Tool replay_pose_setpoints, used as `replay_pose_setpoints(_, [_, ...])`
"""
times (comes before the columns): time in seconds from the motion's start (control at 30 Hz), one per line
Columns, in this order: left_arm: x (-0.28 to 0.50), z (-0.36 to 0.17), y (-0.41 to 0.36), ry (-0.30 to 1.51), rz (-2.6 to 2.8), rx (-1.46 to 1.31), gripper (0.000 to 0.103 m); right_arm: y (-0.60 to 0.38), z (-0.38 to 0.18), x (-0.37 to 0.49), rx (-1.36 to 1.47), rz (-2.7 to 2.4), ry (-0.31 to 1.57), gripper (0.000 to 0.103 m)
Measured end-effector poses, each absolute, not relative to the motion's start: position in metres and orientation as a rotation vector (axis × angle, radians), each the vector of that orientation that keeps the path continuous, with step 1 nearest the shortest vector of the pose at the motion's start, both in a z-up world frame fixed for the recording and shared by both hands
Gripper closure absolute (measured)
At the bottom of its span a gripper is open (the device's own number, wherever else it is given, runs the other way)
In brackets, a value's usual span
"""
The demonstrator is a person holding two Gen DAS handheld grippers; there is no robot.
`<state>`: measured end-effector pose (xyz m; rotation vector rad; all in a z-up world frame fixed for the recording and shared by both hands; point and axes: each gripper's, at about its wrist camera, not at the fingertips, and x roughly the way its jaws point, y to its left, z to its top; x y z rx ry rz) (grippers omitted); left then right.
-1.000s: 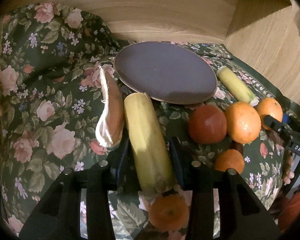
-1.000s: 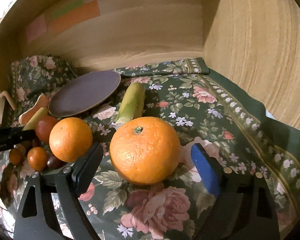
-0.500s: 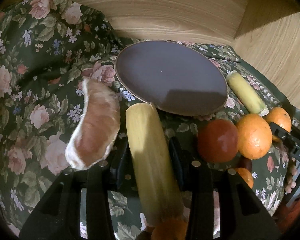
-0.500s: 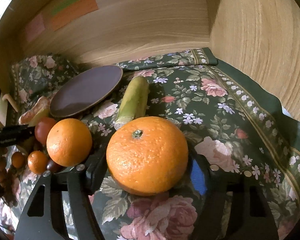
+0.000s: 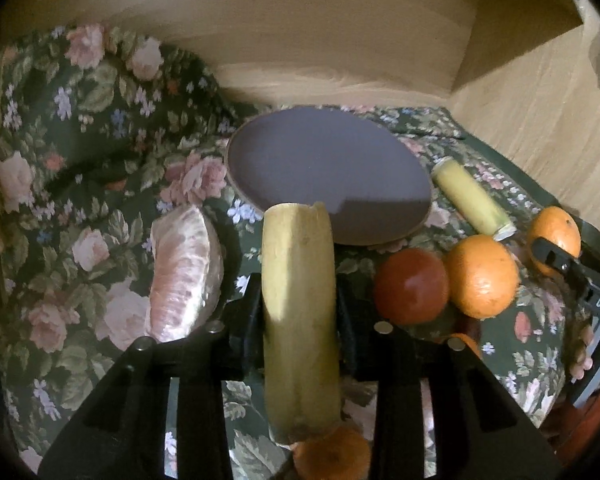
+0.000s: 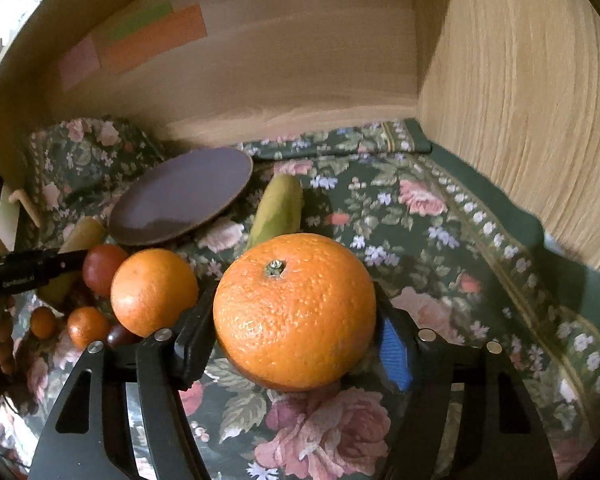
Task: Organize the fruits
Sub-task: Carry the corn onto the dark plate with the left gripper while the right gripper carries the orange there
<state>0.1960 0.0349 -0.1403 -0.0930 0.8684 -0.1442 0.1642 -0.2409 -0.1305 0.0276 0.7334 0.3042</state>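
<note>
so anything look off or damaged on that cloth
Mostly the banana piece held in the left gripper: its far end is cut off, ragged at the rim. A peeled citrus segment lies bare on the floral cloth, and the plate holds nothing.

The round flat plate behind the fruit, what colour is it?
The round flat plate is dull greyish purple with a thin brown rim, clearest in the left wrist view.

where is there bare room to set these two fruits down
The round dark plate is bare. Open floral cloth lies between the large orange in the right gripper and the wooden side wall. It is crowded around the red tomato and the smaller orange.
</note>
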Motion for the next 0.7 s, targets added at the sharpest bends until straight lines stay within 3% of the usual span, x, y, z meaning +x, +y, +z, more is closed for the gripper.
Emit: replay_pose_setpoints(0.7, [0.189,-0.076,0.03,0.681,-0.16,-0.076,0.069,-0.202,-0.07,0.173,-0.038,0.372,0.526,0.037])
